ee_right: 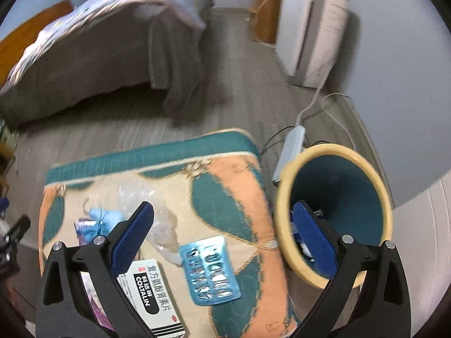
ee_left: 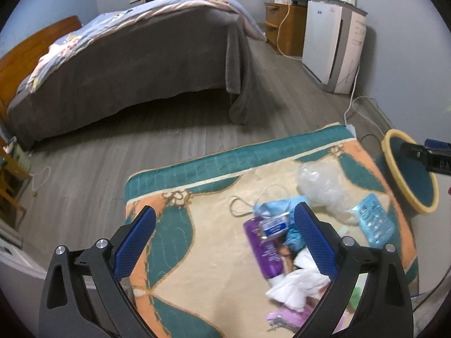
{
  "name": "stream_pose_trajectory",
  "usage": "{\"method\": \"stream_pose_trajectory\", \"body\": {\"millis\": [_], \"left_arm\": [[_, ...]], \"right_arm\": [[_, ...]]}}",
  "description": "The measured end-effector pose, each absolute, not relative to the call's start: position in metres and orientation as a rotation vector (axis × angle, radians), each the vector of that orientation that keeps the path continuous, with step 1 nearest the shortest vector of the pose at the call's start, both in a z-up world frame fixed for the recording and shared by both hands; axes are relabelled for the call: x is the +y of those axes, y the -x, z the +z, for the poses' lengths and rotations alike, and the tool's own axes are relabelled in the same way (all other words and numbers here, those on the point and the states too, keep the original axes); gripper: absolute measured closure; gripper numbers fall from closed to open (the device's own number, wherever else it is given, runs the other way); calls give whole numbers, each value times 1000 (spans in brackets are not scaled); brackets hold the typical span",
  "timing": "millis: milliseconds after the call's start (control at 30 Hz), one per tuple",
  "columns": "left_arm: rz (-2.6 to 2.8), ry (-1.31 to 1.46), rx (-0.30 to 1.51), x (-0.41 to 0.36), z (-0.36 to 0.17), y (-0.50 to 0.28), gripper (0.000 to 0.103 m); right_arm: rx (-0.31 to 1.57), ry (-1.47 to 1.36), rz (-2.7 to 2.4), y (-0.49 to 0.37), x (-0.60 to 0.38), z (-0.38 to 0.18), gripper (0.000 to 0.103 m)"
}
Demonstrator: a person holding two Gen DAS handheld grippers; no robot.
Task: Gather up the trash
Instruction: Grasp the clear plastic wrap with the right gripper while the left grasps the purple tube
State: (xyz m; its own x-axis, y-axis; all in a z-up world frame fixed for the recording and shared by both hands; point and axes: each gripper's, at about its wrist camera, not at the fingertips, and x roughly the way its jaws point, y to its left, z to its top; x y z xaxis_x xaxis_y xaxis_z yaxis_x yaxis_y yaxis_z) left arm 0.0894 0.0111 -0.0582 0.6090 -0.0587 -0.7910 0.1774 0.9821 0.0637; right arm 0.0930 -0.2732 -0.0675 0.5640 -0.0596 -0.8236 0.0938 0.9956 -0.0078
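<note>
Both claws hang released: left gripper (ee_left: 225, 239) jaws spread over the litter, right gripper (ee_right: 222, 232) gaping between blister pack and bin.
Bed (ee_left: 135, 64), grey cover, across the wood floor.
Quilted mat (ee_left: 180, 253), teal, orange, cream; carries the trash.
Teal bin (ee_right: 338, 205), yellow rim, just beside the mat's right edge.
Clear plastic wrap (ee_left: 321, 186).
Purple packet (ee_left: 267, 253).
Coltalin medicine box (ee_right: 153, 290).
Blue blister pack (ee_right: 210, 270).
White tissues (ee_left: 296, 281).
</note>
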Motion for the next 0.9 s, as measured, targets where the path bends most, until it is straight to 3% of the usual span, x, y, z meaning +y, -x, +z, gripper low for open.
{"method": "stream_pose_trajectory", "body": {"millis": [700,900], "left_arm": [[-323,-203,1099,-12,-133,-130,10],[-372,-217,1159,-17,-149,-136,37]], "right_arm": [[1180,46,32,-147,-220,-149,6],[1217,32,64,-159,-217,-163,11]]}}
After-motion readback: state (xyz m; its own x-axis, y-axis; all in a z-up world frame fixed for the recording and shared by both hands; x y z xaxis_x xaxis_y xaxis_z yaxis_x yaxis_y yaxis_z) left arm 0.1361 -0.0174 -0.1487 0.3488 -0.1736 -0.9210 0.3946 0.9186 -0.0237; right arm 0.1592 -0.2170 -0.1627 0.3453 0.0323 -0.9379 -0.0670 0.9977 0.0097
